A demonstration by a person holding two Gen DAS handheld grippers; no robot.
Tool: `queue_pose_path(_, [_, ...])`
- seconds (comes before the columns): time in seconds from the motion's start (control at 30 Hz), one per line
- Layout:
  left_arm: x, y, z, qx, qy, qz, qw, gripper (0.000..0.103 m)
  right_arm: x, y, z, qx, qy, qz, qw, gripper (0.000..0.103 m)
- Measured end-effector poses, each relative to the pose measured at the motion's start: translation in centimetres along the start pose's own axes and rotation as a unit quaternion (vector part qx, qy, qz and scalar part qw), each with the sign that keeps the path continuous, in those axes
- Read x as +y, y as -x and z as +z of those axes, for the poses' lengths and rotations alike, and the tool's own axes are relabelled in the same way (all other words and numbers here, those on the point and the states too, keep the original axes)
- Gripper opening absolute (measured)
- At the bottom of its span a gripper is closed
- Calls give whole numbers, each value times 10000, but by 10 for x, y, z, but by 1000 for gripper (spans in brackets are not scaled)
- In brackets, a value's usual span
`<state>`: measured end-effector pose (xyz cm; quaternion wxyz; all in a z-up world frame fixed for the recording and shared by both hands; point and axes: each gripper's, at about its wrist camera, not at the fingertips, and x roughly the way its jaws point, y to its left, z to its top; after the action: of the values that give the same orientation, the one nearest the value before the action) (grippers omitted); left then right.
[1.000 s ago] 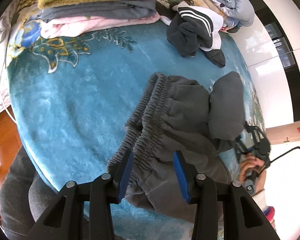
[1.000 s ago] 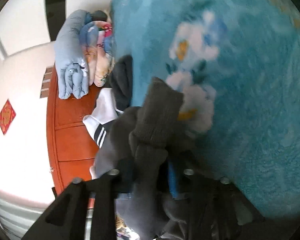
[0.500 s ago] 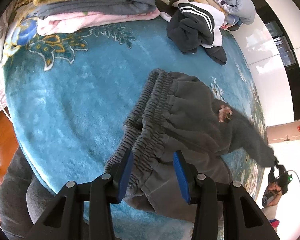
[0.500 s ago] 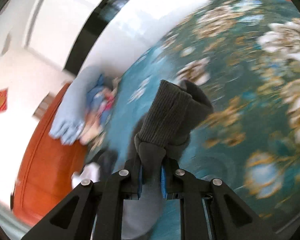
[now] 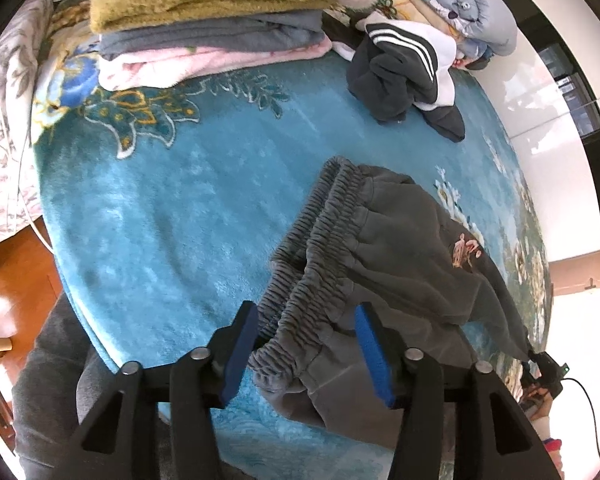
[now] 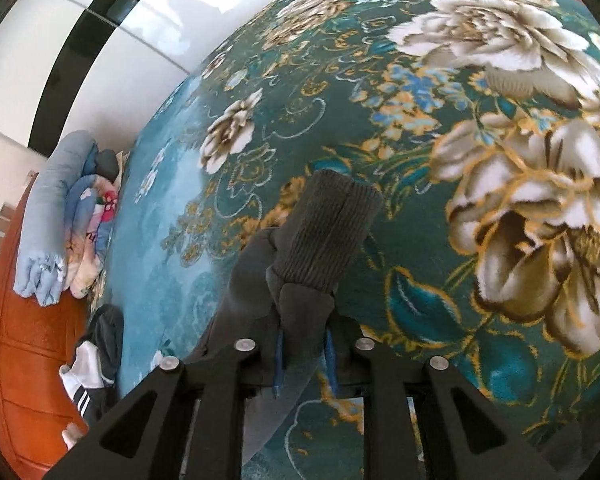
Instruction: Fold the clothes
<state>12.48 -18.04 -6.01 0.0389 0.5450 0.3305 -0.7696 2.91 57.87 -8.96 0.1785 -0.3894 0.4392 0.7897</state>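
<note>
Grey sweatpants (image 5: 384,256) lie on the blue floral blanket (image 5: 172,208), elastic waistband toward the left gripper (image 5: 306,346), one leg stretched away to the right. That left gripper is wide open, its blue pads either side of the bunched waistband without pinching it. The right gripper (image 6: 303,354) is clamped narrow on the ribbed ankle cuff (image 6: 328,232), holding it up over the flowered end of the blanket. From here the leg looks pulled nearly straight, though whether the second leg lies flat beneath it is hard to tell. To do this step well, I would close the left pads on both layers of the waistband first, so the cloth has an anchor, then keep even tension on the cuff and lay the leg down smooth before any fold. A folded stack (image 5: 204,24) and a striped dark garment (image 5: 404,76) sit well apart, at the far edge.
</note>
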Motion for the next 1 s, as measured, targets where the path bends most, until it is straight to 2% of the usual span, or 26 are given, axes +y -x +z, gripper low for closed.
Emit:
queue_pose_path(0.03, [1, 1, 0, -3, 9, -5, 10000, 59, 0, 8, 0, -57, 16, 26, 10000, 38])
queue_pose_path(0.1, [4, 1, -3, 4, 27, 1, 10000, 60, 0, 24, 1, -169, 45, 89, 9998, 47])
queue_pose_path(0.17, [7, -1, -7, 49, 57, 9, 10000, 61, -4, 44, -4, -217, 55, 253, 9994, 48])
queue_pose_path(0.33, [18, -18, -24, 408, 183, -85, 9990, 63, -28, 101, -24, -264, 284, 290, 9988, 58])
queue_pose_path(0.47, [22, -43, -42, 804, 302, -144, 9962, 63, -79, 150, -44, -229, 182, -8, 9996, 59])
queue_pose_path(0.63, [24, -56, -48, 785, 401, -103, 9961, 61, -169, 204, -87, -197, -690, -402, 9966, 60])
queue_pose_path(0.7, [25, -58, -49, 750, 481, -172, 9959, 59, -192, 205, -107, 17, -988, -321, 9946, 60])
queue_pose_path(0.73, [27, -59, -49, 737, 533, -205, 9956, 55, -203, 203, -118, 142, -1147, -252, 9930, 60])
queue_pose_path(0.83, [30, -61, -49, 719, 706, -296, 9945, 44, -215, 184, -142, 463, -1558, 255, 9864, 60])
queue_pose_path(0.9, [30, -62, -49, 718, 814, -325, 9936, 37, -210, 169, -152, 542, -1663, 573, 9829, 60])
queue_pose_path(1.0, [31, -58, -49, 674, 1053, -427, 9912, 26, -194, 155, -156, 501, -1606, 734, 9830, 60])
